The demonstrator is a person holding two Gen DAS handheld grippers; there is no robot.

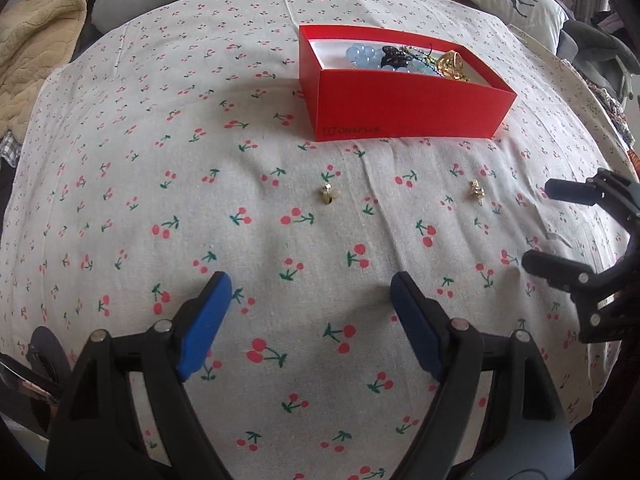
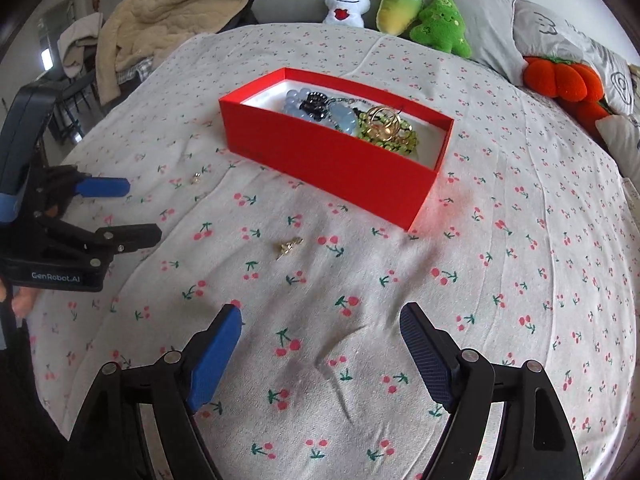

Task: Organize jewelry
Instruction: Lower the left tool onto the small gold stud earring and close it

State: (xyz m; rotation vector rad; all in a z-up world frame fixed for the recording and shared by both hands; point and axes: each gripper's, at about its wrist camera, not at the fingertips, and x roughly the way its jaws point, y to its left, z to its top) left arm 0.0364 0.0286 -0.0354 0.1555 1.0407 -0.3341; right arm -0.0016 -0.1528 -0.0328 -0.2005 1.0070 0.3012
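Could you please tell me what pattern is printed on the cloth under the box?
Small red cherries with green stems on the off-white cloth, clearest in the left wrist view.

The matt red cardboard box point(image 2: 328, 160) sits on a woven cherry-print cotton cloth point(image 2: 500, 280). Inside lie glossy pale-blue beads point(image 2: 344, 116). Small shiny gold metal earrings point(image 1: 477, 190) gleam.
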